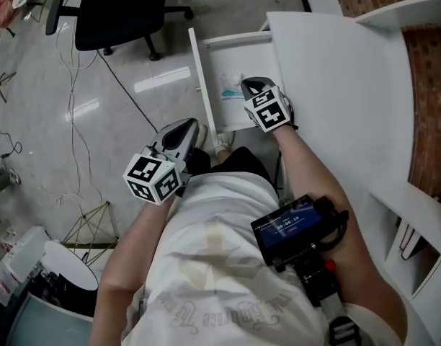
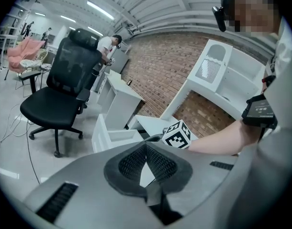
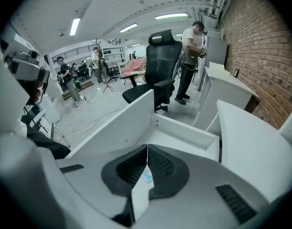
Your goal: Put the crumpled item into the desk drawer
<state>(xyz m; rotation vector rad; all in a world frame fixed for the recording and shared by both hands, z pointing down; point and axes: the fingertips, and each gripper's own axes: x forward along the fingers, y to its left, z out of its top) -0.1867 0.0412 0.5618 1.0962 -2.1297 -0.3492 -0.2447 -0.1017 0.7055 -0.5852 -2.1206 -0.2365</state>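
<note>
The white desk drawer (image 1: pixel 206 71) stands pulled open beside the desk (image 1: pixel 336 85). A crumpled white and blue item (image 1: pixel 231 87) lies on the drawer floor. My right gripper (image 1: pixel 251 85) hovers over the drawer just right of the item, its jaws shut. In the right gripper view the fingertips (image 3: pixel 147 149) meet with nothing between them. The item (image 3: pixel 147 176) shows below through the gap, on the floor of the drawer (image 3: pixel 184 132). My left gripper (image 1: pixel 188 130) hangs shut and empty below the drawer front. Its tips (image 2: pixel 146 147) touch in the left gripper view.
A black office chair (image 1: pixel 119 13) stands on the floor left of the drawer, with cables (image 1: pixel 76 121) trailing across the tiles. A wrist-mounted screen (image 1: pixel 292 229) sits on the person's right arm. People stand far off in the room (image 3: pixel 191 56).
</note>
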